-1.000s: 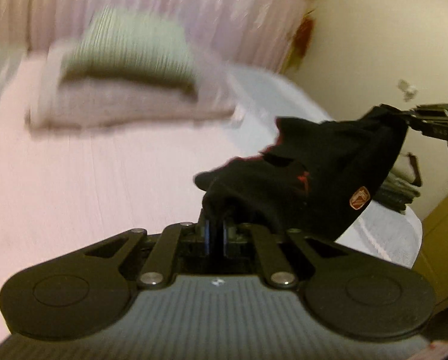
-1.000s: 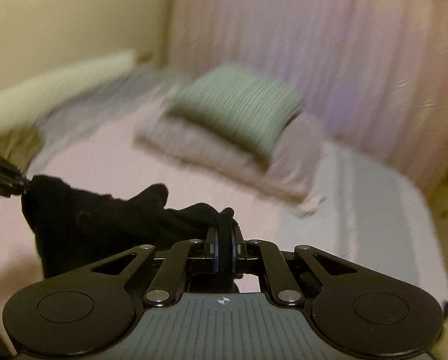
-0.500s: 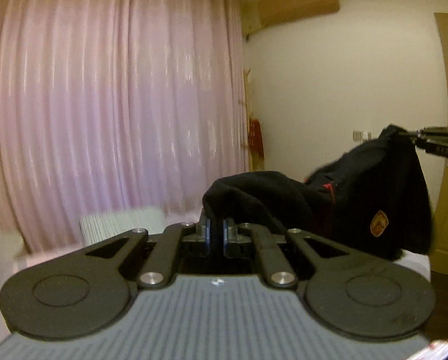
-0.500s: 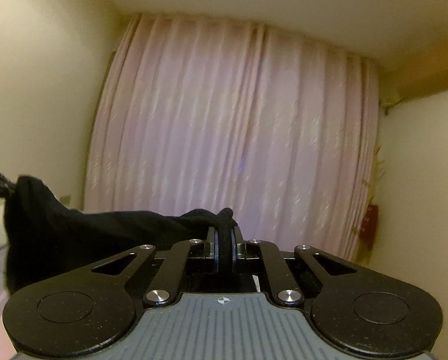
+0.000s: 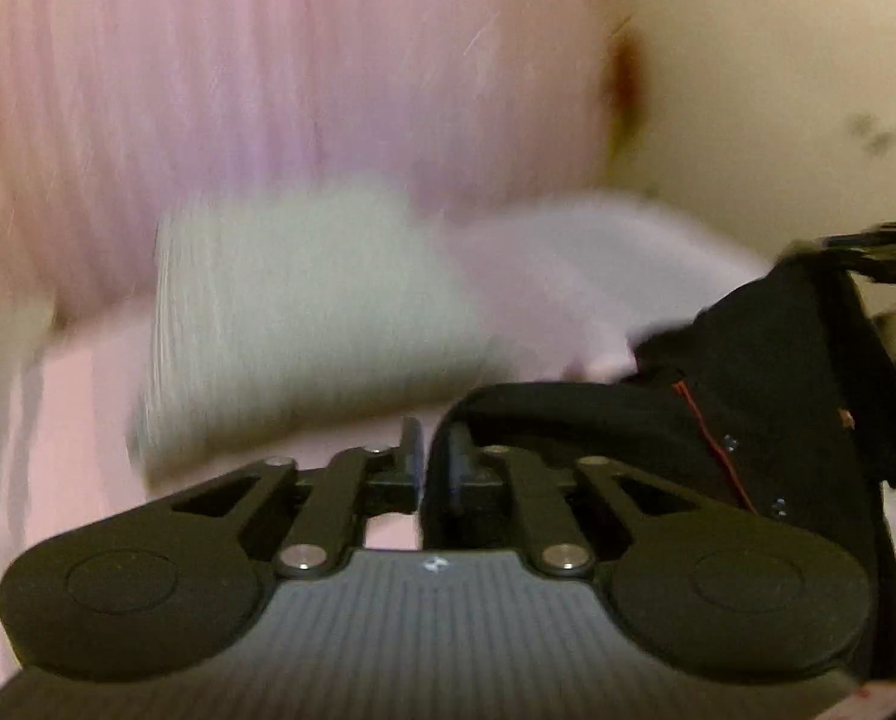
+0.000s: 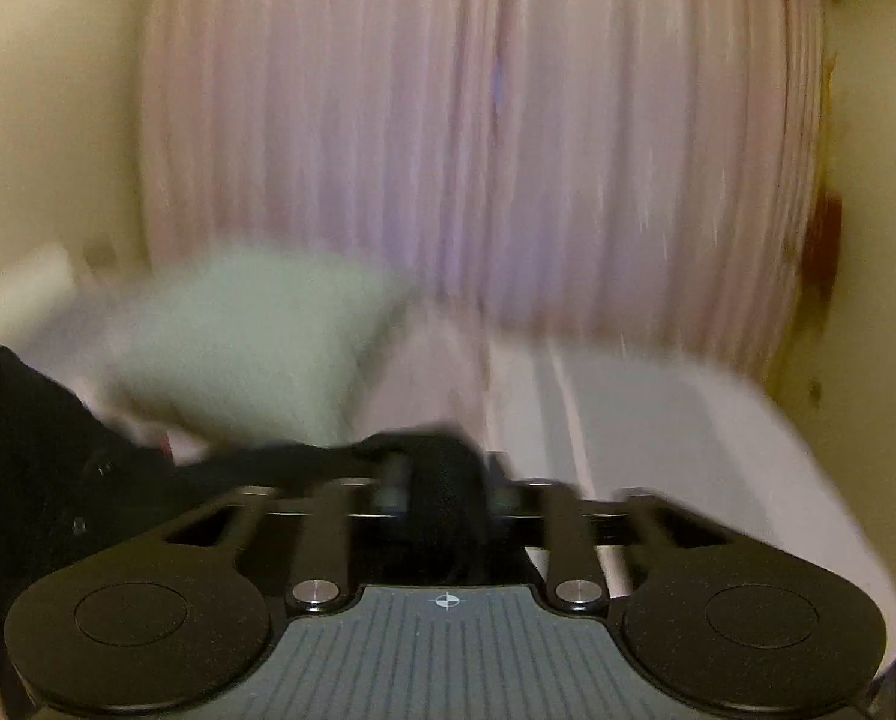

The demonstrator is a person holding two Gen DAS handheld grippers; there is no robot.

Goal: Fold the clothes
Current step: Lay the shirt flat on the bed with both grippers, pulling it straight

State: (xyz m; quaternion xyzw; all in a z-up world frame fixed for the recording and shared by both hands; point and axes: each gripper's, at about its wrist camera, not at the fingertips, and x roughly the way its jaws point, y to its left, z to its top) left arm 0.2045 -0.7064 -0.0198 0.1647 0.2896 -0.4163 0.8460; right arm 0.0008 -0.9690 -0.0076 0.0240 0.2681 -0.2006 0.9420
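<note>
Swung back down from the curtain view half a second ago toward the pink bed [image 5: 75,420] and green pillow [image 5: 303,312], black garment [image 5: 778,396] strung between both tools just above the sheet; probably the lay-down before a fold. Left gripper [image 5: 432,459] jaws just opening to a narrow gap, cloth against the right finger only. Right gripper [image 6: 441,489] jaws just opening, spread about halfway, garment bunched loosely between, pads likely off it.
</note>
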